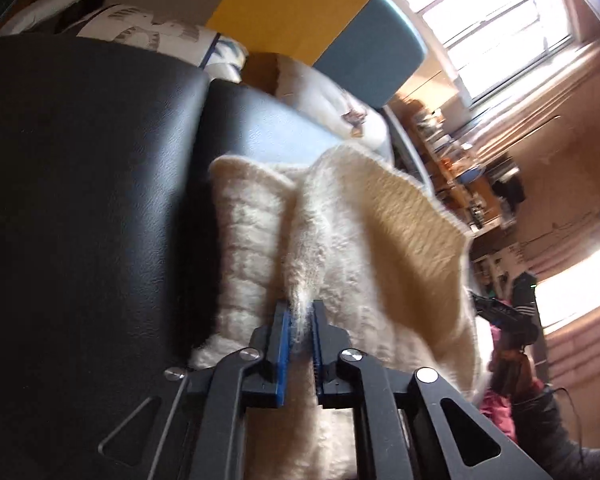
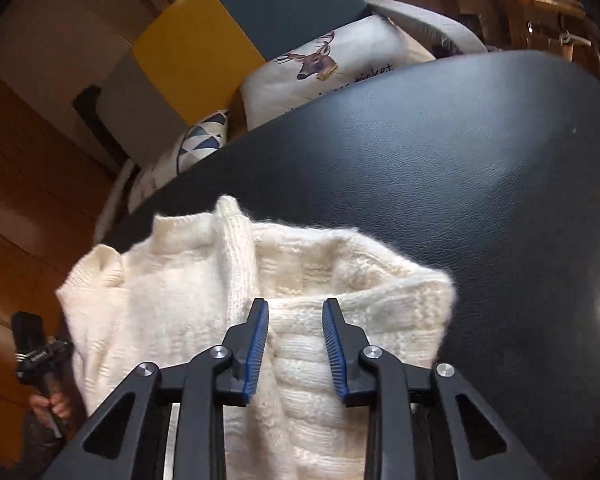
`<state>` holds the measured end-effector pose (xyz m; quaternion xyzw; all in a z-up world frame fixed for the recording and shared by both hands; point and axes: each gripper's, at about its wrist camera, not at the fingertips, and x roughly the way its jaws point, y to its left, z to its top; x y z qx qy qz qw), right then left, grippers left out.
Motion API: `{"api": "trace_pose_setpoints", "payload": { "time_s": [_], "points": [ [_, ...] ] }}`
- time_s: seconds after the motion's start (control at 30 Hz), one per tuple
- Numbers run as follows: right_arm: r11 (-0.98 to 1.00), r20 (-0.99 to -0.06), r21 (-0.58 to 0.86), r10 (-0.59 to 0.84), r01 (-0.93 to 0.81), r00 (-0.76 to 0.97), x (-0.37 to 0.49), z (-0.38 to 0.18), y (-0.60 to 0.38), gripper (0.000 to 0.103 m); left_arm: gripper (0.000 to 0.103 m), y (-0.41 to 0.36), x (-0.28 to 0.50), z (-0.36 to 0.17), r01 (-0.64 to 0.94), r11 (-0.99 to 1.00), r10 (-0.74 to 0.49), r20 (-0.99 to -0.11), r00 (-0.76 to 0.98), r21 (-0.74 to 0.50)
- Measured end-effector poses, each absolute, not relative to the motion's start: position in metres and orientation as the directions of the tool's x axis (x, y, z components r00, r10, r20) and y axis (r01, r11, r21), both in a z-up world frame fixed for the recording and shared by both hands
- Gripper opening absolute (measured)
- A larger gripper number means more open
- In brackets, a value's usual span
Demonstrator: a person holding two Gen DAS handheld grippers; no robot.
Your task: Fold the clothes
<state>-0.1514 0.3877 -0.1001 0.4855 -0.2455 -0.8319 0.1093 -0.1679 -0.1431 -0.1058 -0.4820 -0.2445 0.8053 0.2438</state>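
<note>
Sweater [image 2: 204, 304] lengthwise along black cushion [image 2: 480, 160]; left tool [image 1: 300, 312] pinching fold, right tool [image 2: 296, 308] agape, empty.

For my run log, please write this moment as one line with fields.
task: fold clothes | left tongs: shut on white knit sweater, fold lifted | right tongs: open over sweater | surface: black leather seat
</note>
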Motion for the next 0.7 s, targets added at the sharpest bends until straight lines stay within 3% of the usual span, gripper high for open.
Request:
{"api": "trace_pose_setpoints", "payload": {
  "time_s": [0.03, 0.13, 0.27, 0.37, 0.57, 0.7],
  "points": [
    [-0.845, -0.748, 0.533, -0.448, -0.04, -0.489, -0.155, -0.1, 0.387, 0.034, 0.031, -0.143, -0.171, -0.103, -0.161, -0.754, 0.637, -0.65, -0.414, -0.636],
    [-0.81, -0.727, 0.586, -0.529, 0.005, -0.438, -0.167, -0.1, 0.385, 0.049, 0.045, -0.137, -0.183, -0.093, -0.181, -0.756, 0.636, -0.638, -0.435, -0.63],
    [-0.775, -0.693, 0.631, -0.578, 0.024, -0.43, -0.173, -0.097, 0.391, 0.061, 0.048, -0.124, -0.207, -0.094, -0.187, -0.775, 0.619, -0.666, -0.416, -0.604],
    [-0.716, -0.64, 0.696, -0.649, 0.047, -0.41, -0.176, -0.096, 0.395, 0.08, 0.049, -0.119, -0.213, -0.097, -0.198, -0.784, 0.615, -0.691, -0.38, -0.589],
    [-0.77, -0.735, 0.633, -0.63, 0.082, -0.249, -0.198, -0.109, 0.362, 0.081, 0.053, -0.11, -0.217, -0.103, -0.214, -0.79, 0.61, -0.705, -0.361, -0.574],
    [-0.787, -0.753, 0.608, -0.613, 0.104, -0.239, -0.2, -0.114, 0.347, 0.08, 0.054, -0.111, -0.219, -0.106, -0.199, -0.778, 0.624, -0.696, -0.355, -0.596]
  ]
}}
